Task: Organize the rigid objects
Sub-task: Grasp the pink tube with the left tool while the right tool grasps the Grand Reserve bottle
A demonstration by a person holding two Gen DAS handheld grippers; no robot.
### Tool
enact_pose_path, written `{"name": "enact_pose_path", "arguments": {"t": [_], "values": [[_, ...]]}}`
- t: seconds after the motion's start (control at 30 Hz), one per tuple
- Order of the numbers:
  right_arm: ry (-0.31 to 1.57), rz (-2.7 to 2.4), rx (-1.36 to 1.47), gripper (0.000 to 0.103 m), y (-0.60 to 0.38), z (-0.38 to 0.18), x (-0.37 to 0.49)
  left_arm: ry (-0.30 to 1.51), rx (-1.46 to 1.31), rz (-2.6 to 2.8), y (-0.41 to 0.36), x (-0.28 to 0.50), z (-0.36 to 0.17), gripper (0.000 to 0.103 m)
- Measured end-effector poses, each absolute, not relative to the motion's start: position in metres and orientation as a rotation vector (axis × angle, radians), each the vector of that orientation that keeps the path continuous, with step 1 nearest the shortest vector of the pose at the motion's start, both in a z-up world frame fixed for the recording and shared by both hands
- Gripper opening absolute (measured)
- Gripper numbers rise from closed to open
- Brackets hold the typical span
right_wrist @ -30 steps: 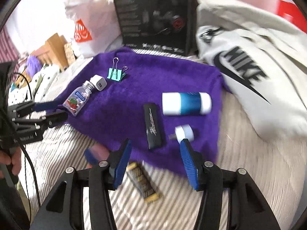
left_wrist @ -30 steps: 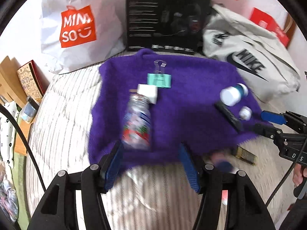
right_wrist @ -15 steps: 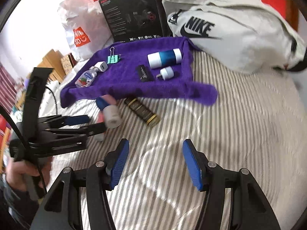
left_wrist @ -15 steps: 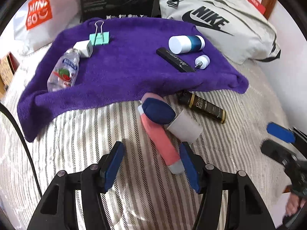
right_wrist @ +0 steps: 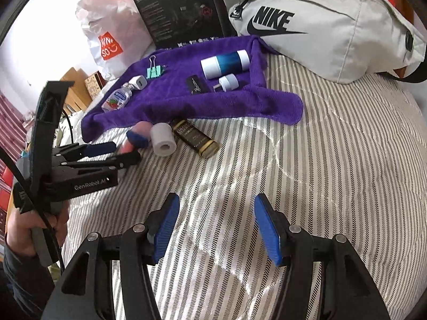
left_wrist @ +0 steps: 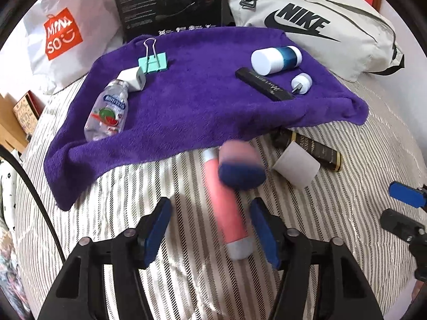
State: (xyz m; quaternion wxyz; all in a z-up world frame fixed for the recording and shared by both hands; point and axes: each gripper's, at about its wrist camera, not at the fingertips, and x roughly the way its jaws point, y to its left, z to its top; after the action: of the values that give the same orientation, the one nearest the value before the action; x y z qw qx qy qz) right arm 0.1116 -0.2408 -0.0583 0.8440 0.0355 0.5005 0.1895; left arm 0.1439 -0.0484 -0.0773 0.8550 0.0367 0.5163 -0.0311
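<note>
A pink tube (left_wrist: 225, 200) with a grey end lies on the striped bedcover between the fingers of my left gripper (left_wrist: 210, 230), which is open around it. A blurred pink item with a dark blue cap (left_wrist: 241, 176), a white roll (left_wrist: 296, 166) and a dark gold-banded bottle (left_wrist: 317, 152) lie just beyond. The purple towel (left_wrist: 200, 106) carries a clear bottle (left_wrist: 108, 109), white charger (left_wrist: 133, 78), teal binder clip (left_wrist: 153, 62), white-and-blue cylinder (left_wrist: 275, 58), black bar (left_wrist: 263, 84) and small white plug (left_wrist: 301, 82). My right gripper (right_wrist: 216, 229) is open over bare bedcover, nothing between its fingers.
A grey Nike bag (right_wrist: 320, 26), a black box (right_wrist: 181, 13) and a white Miniso bag (left_wrist: 61, 32) stand behind the towel. In the right wrist view a hand (right_wrist: 29, 229) holds the left gripper (right_wrist: 125, 151). Striped bedcover (right_wrist: 333, 160) stretches to the right.
Both grippers pulled back from the towel. The left one then came in low over the pink tube, which now lies between its fingers. The right one has stayed near the bed's front.
</note>
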Motion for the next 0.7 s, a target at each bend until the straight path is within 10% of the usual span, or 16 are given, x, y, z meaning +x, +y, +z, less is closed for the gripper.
{"name": "enact_pose_path", "arguments": {"t": [0.17, 0.7], "values": [[1.074, 0.393, 0.061, 0.058, -0.238, -0.066, 0.117, 1.059, 0.076, -0.111, -0.052, 0.14, -0.076, 0.017], [1.016, 0.501, -0.259, 0.058, -0.178, -0.069, 0.175, 1.063, 0.018, -0.102, -0.011, 0.126, -0.077, 0.017]]}}
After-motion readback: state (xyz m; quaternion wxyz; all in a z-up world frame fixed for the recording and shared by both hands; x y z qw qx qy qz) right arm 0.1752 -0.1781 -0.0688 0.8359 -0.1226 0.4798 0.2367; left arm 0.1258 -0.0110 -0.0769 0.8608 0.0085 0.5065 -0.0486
